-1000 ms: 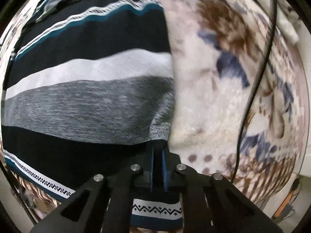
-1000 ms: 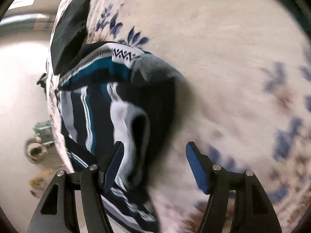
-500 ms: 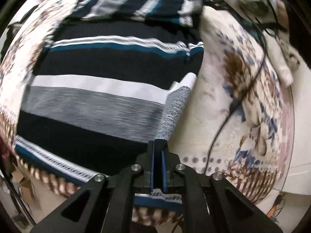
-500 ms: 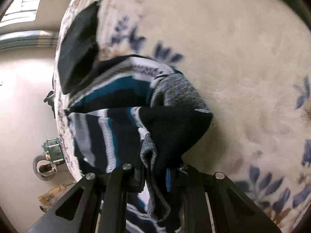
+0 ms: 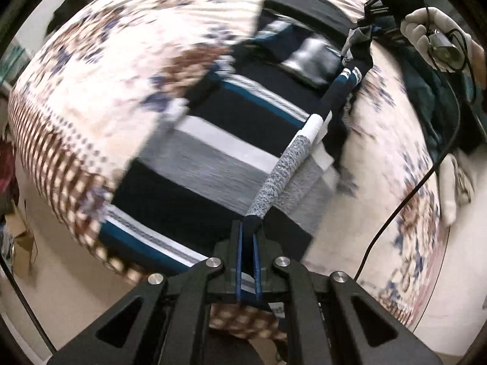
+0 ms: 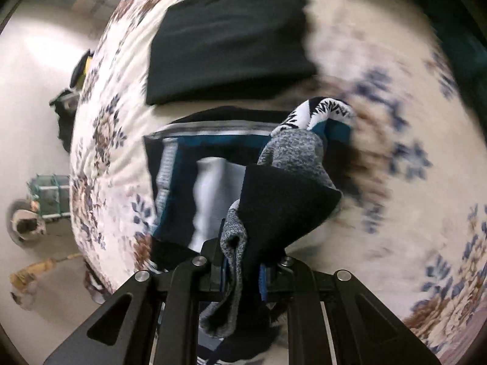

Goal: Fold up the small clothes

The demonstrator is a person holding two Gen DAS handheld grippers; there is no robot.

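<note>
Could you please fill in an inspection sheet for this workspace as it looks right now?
Surface: floral blanket on a bed.
Job's things: striped garment, one edge lifted taut between both claws.
Clutter: folded black cloth beyond it; dark teal fabric at the side.
Grippers: left claw and right claw each shut on the garment.
Cables: black cable across the blanket.
Surroundings: pale floor with small items, blurred.
</note>
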